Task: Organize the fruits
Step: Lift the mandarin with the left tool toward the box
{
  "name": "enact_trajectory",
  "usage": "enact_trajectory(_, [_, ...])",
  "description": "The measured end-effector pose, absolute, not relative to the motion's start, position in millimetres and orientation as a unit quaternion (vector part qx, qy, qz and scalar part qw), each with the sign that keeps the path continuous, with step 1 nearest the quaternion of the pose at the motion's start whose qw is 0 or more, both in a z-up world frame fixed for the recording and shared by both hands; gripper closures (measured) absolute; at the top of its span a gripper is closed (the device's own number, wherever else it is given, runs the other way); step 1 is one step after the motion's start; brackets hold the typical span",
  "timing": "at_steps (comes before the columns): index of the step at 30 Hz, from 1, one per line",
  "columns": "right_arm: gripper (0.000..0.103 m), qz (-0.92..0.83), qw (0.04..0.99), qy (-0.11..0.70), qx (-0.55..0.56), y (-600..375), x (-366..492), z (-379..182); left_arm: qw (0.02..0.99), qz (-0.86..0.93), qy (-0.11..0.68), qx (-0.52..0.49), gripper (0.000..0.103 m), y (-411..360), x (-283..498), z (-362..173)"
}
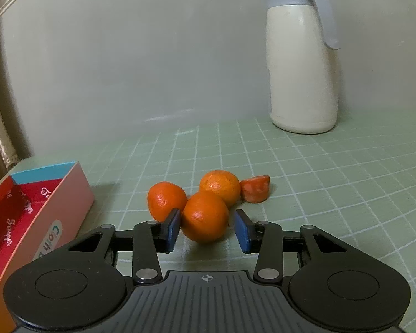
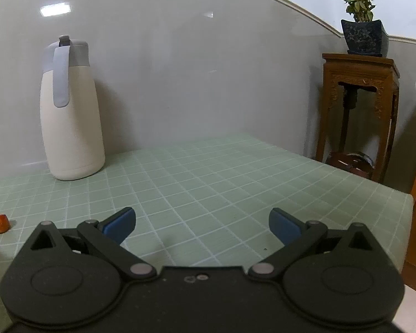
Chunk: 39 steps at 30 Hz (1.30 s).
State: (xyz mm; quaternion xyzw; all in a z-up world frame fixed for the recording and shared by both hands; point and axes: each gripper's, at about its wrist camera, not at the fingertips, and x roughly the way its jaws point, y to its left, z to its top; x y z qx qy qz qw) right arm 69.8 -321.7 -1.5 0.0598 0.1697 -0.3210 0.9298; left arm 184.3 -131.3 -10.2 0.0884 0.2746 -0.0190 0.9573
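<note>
Three oranges lie together on the green gridded mat [image 1: 319,183]. The nearest orange [image 1: 204,217] sits between my left gripper's [image 1: 206,230] blue pads; the left pad [image 1: 172,229] touches it, the right pad [image 1: 242,230] stands a little apart. A second orange [image 1: 165,199] lies behind the left pad, a third [image 1: 220,187] further back. A red-orange cut fruit piece [image 1: 255,189] lies right of them and shows in the right wrist view [image 2: 0,222]. My right gripper [image 2: 202,223] is open and empty above the mat.
An open red and pink box [image 1: 27,222] stands at the left of the oranges. A cream thermos jug [image 1: 302,63] stands at the back by the wall, also in the right wrist view [image 2: 69,111]. A wooden stand [image 2: 357,111] with a potted plant [image 2: 360,19] is beyond the table's right edge.
</note>
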Motion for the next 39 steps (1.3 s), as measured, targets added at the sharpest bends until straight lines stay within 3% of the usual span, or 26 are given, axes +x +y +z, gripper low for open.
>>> enact_trajectory(18, [0.000, -0.311, 0.932, 0.174, 0.061, -323.1, 70.9, -0.9, 0.953, -0.018, 0.295, 0.074, 0.062, -127.6, 195.4, -13.9])
enact_trajectory(39, [0.000, -0.282, 0.943, 0.168, 0.057, -312.9, 70.8, 2.8, 0.964, -0.018, 0.247, 0.092, 0.063, -120.3, 168.5, 0.1])
